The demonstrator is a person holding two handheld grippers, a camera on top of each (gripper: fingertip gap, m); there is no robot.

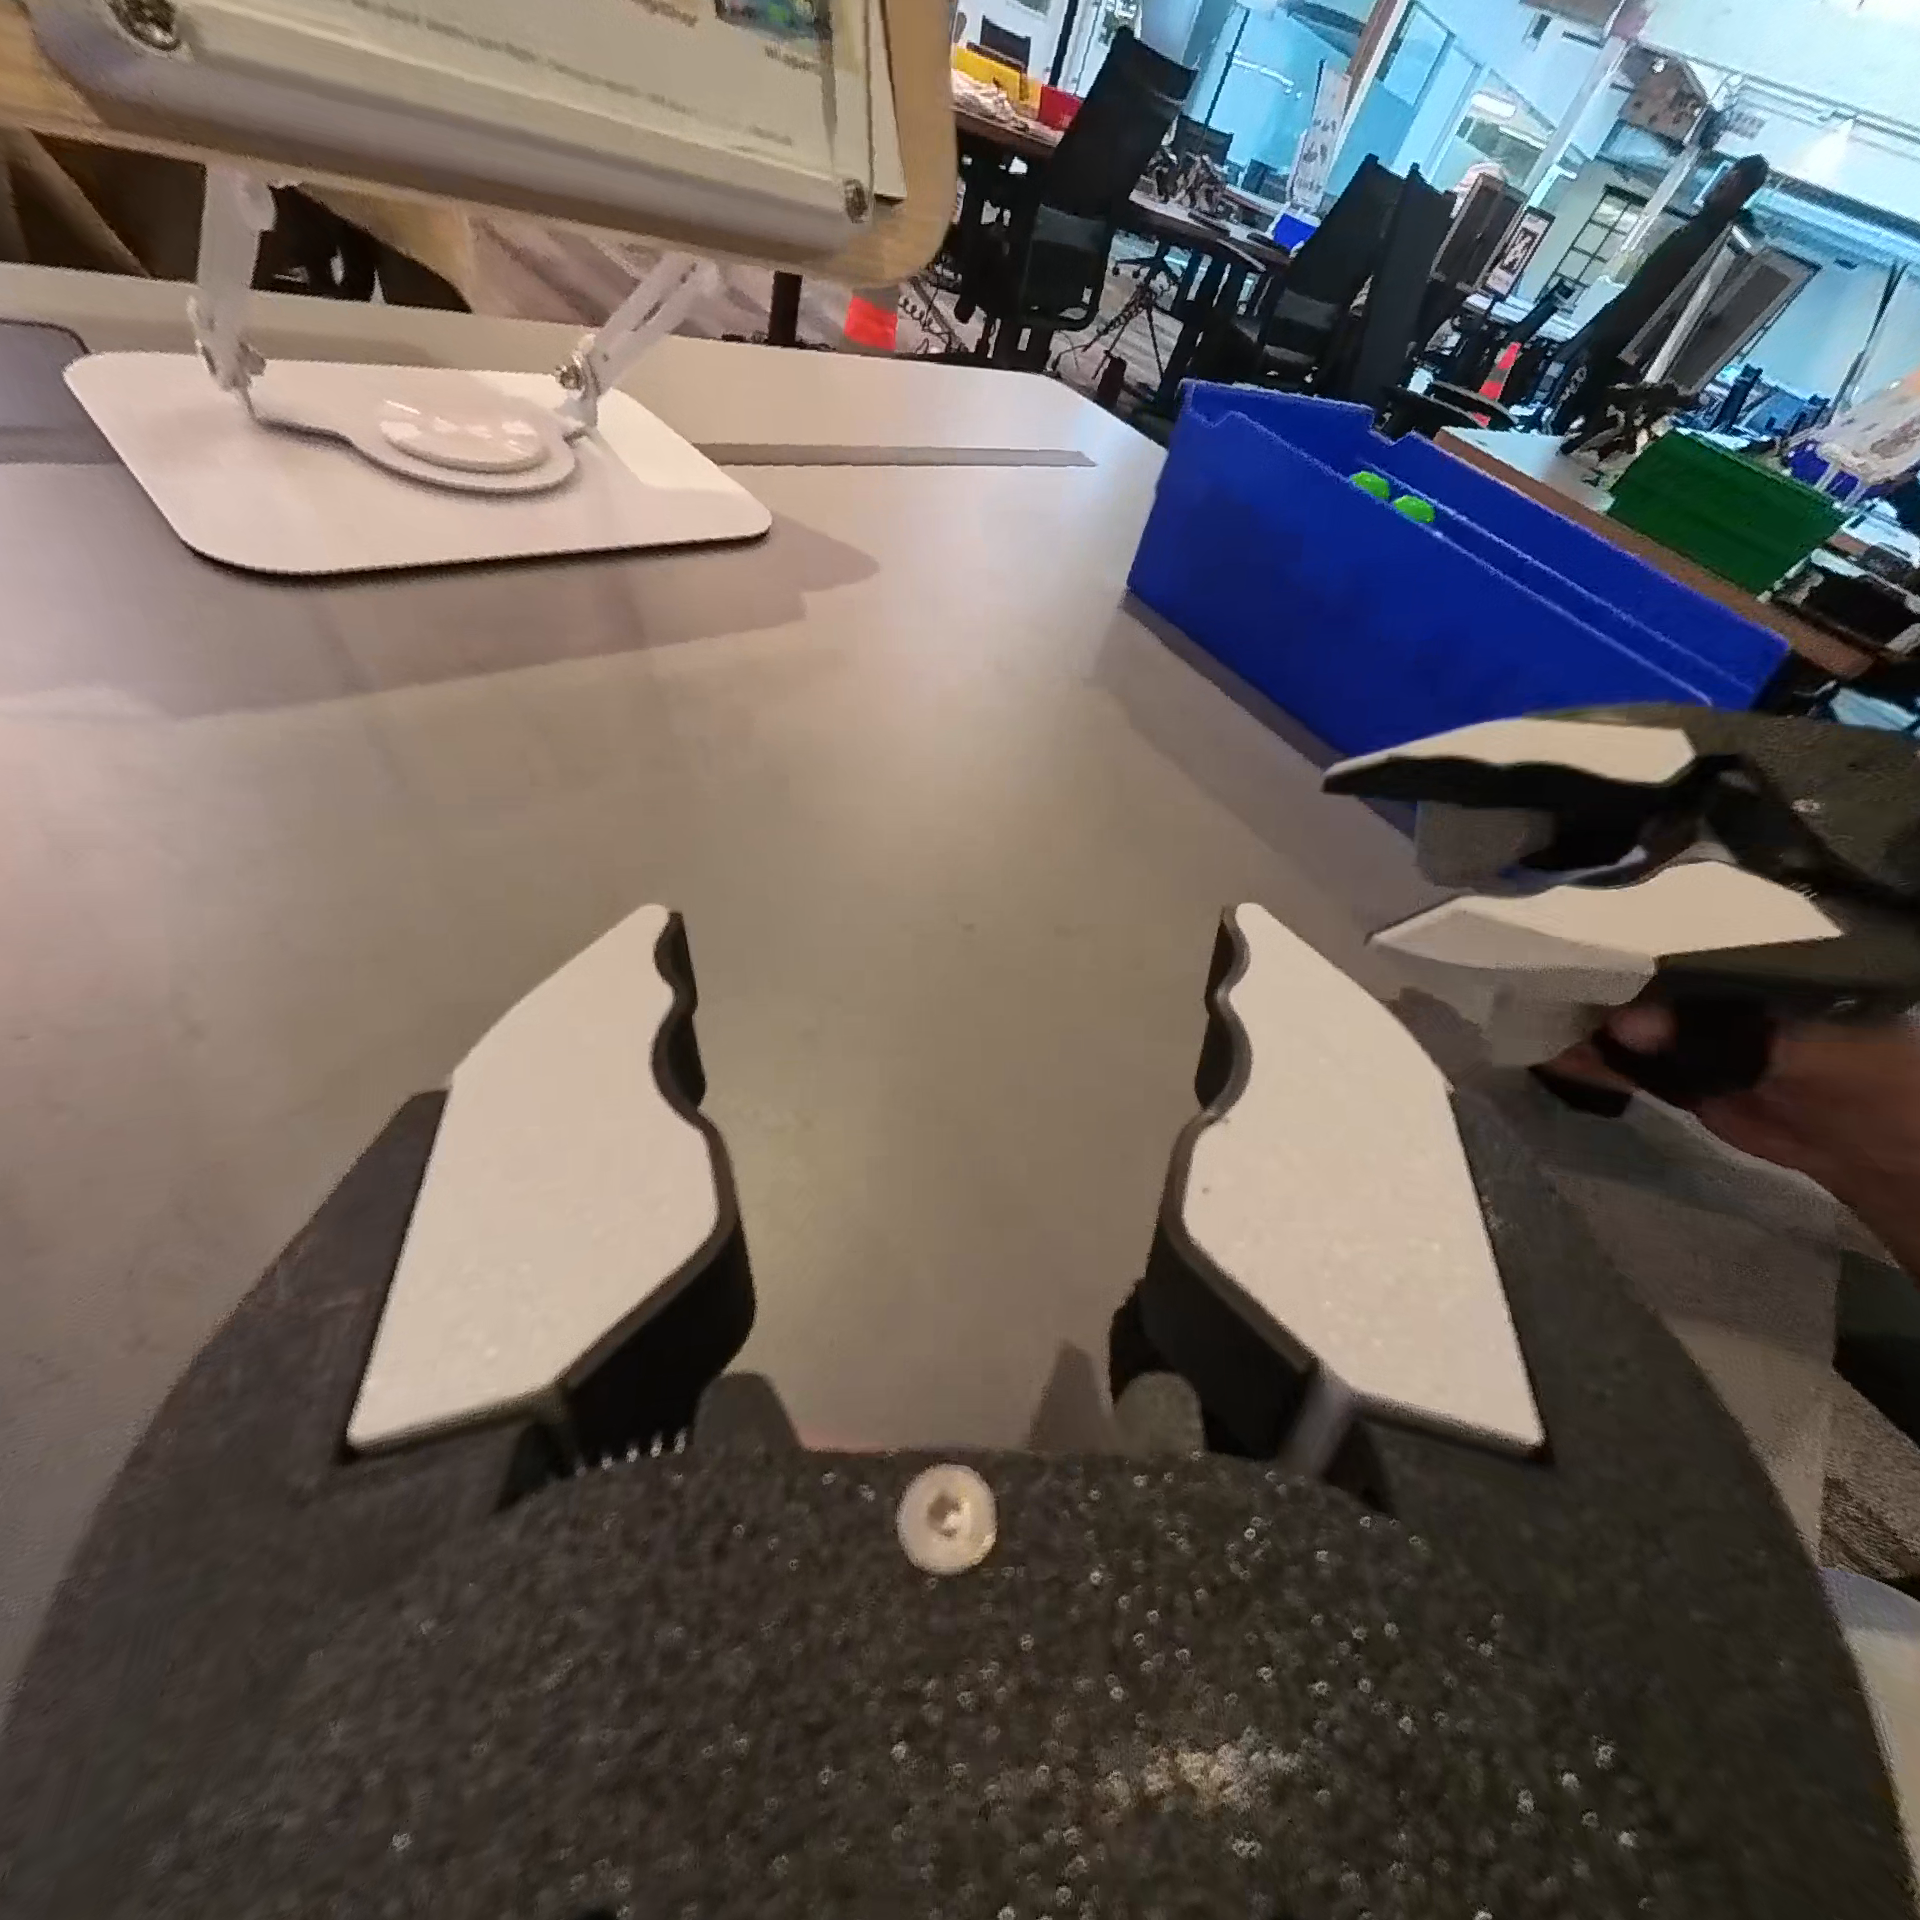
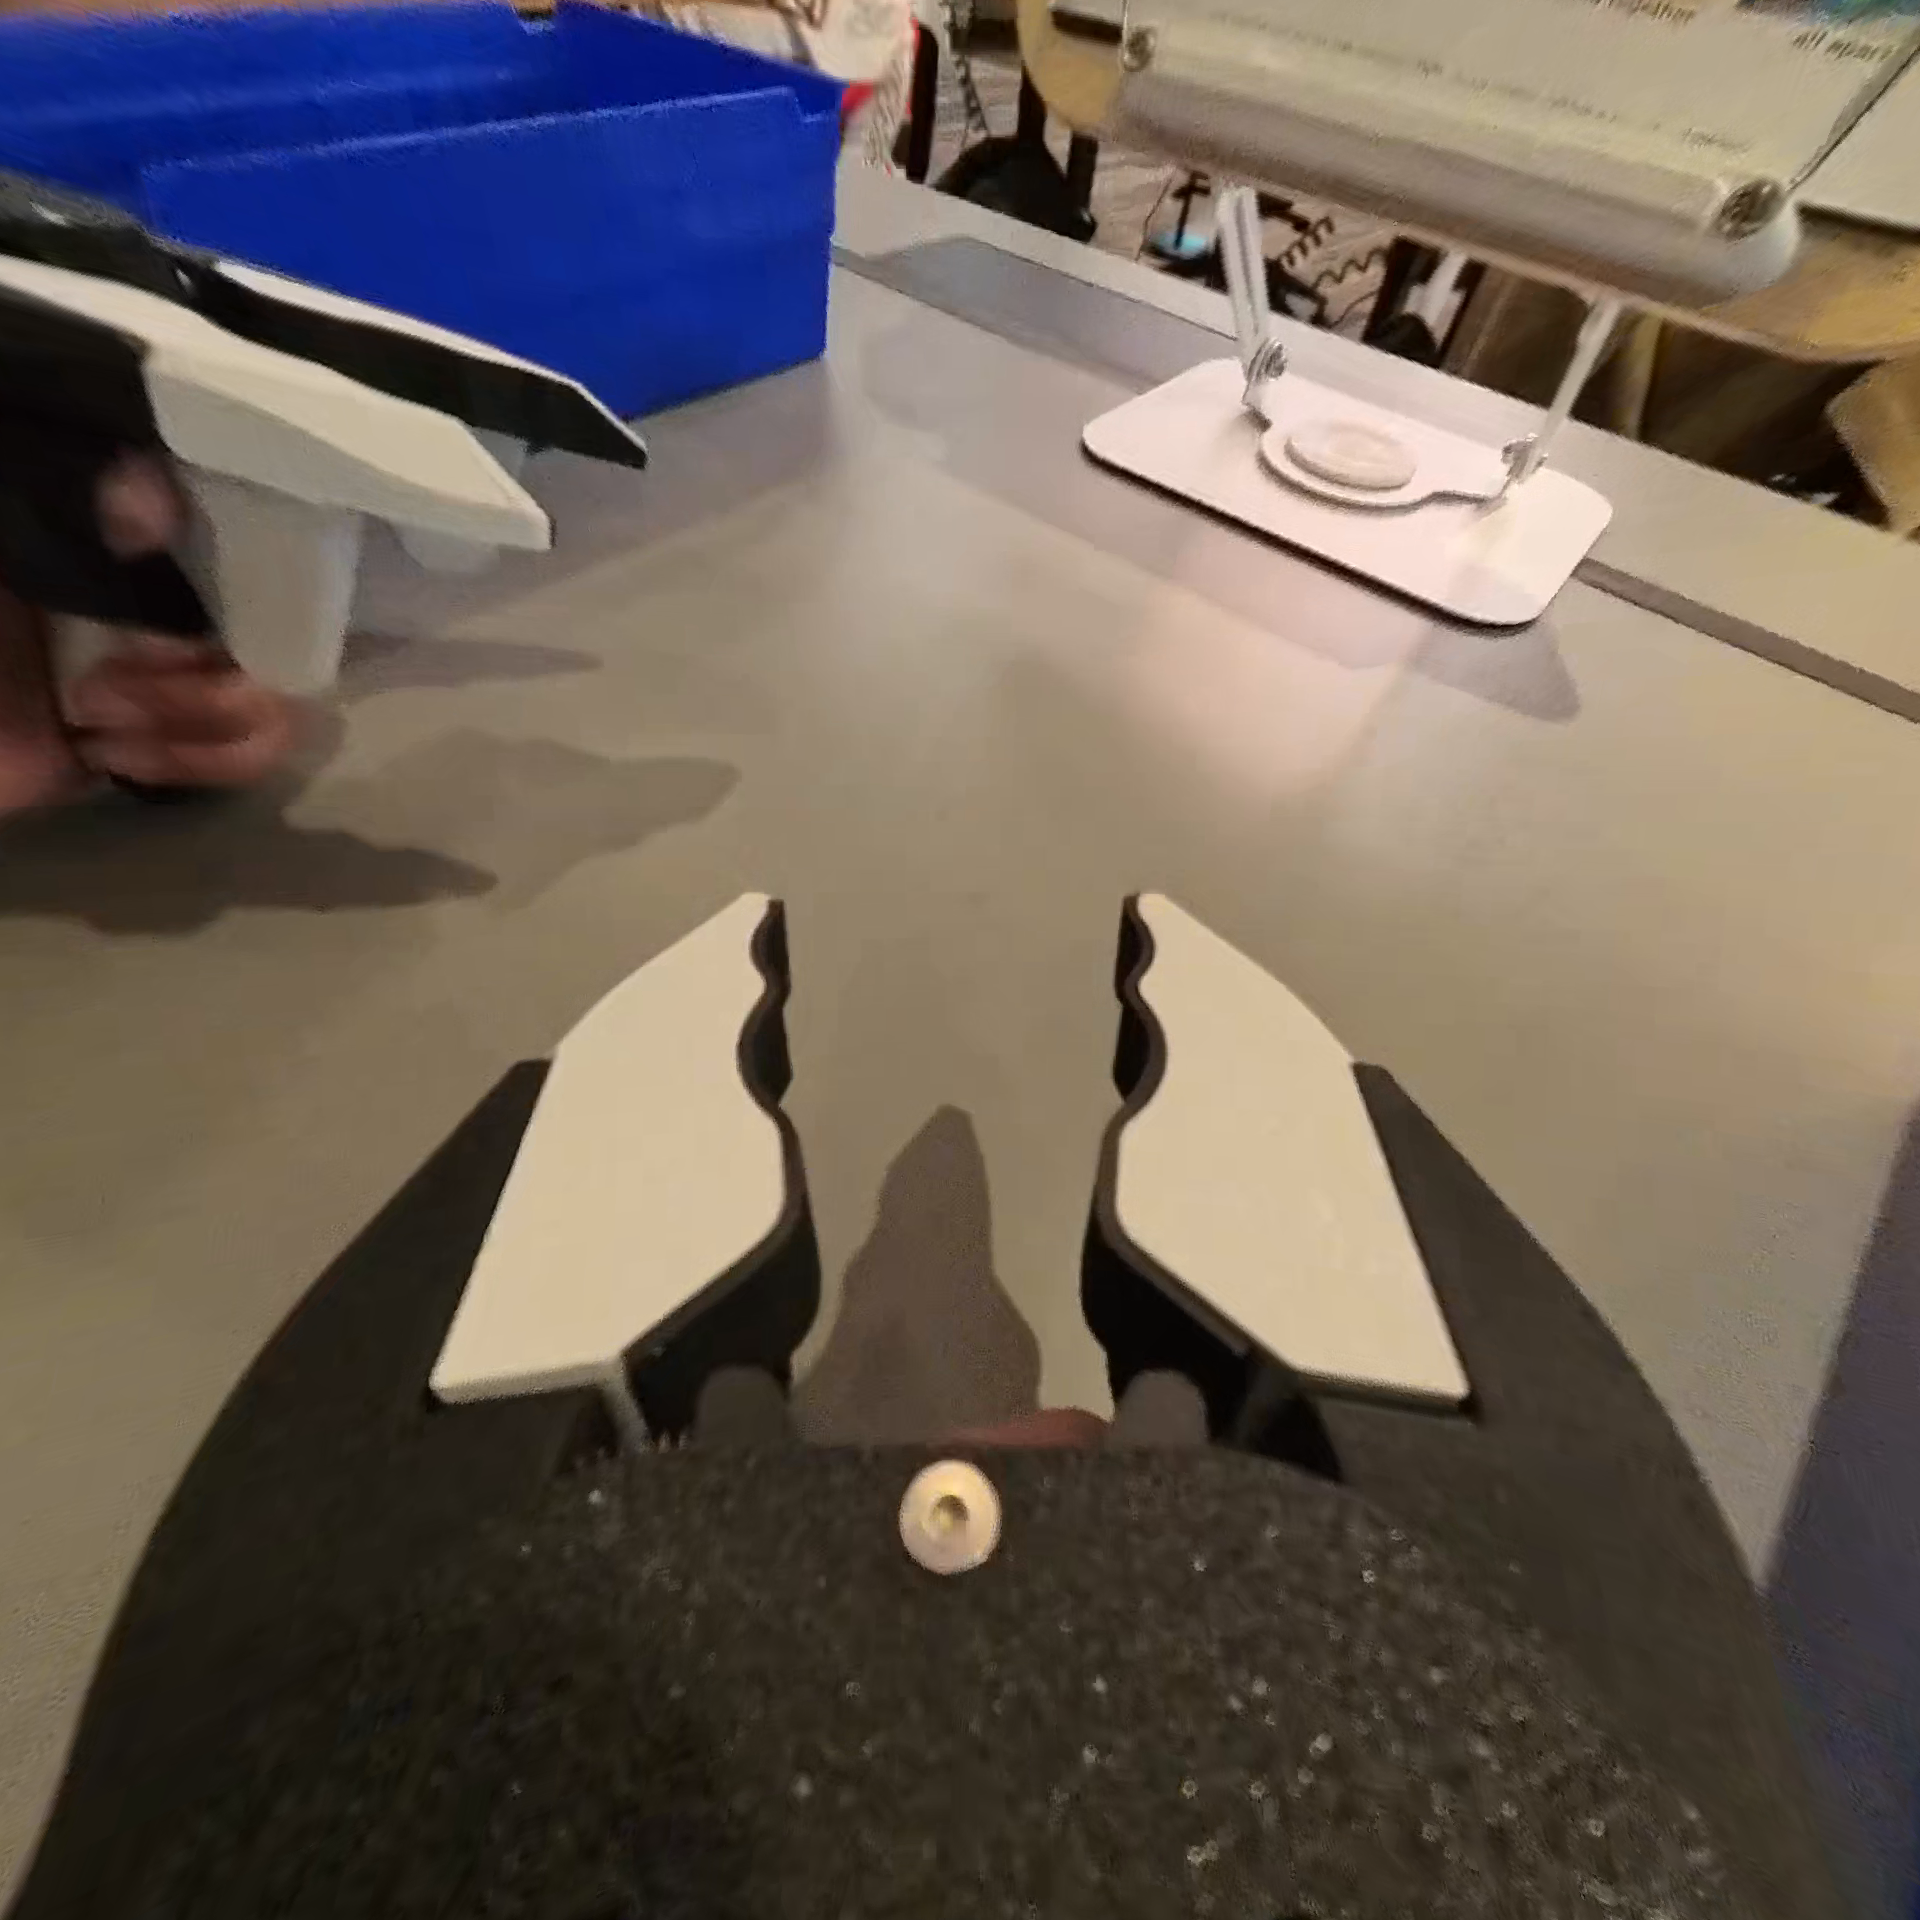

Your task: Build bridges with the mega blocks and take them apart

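My left gripper (image 1: 948, 925) is open and empty, held low over the bare grey table (image 1: 935, 727). My right gripper (image 2: 951, 920) is open too, a little narrower, with nothing between its fingers. The other gripper (image 1: 1351, 862) shows at the right of the left wrist view, jaws apart, in front of a blue bin (image 1: 1403, 613). Two green block studs (image 1: 1397, 499) peek above the bin's inner wall. In the right wrist view the other gripper (image 2: 592, 494) shows at the left, blurred, in front of the blue bin (image 2: 582, 249). No blocks lie on the table.
A white stand (image 1: 416, 478) holding a tilted instruction card sits at the far side of the table, and it also shows in the right wrist view (image 2: 1351, 499). A hand (image 1: 1787, 1122) grips the other gripper. Chairs and desks stand beyond the table.
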